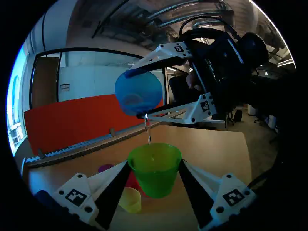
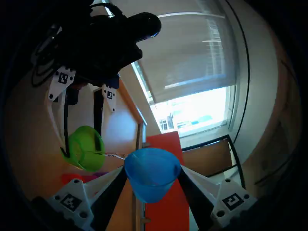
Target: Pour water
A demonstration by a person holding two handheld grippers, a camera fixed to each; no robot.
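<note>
My left gripper (image 1: 154,171) is shut on a green cup (image 1: 154,168), held upright above the table. Above it, the right gripper (image 1: 144,92) is shut on a blue cup (image 1: 138,93) tipped towards me, and a thin stream of water (image 1: 147,133) falls from its lip into the green cup. In the right gripper view the blue cup (image 2: 152,172) sits between my right gripper's (image 2: 152,175) fingers, tilted sideways. The green cup (image 2: 85,148) lies just past its rim, held by the left gripper (image 2: 82,148), with the water stream (image 2: 113,155) between them.
A wooden table (image 1: 215,148) lies below the cups. On it near me stand a yellow cup (image 1: 131,199), a red cup (image 1: 133,181) and a purple cup (image 1: 104,168). An orange partition (image 1: 73,117) runs behind the table. A bright window (image 2: 192,111) is in the right gripper view.
</note>
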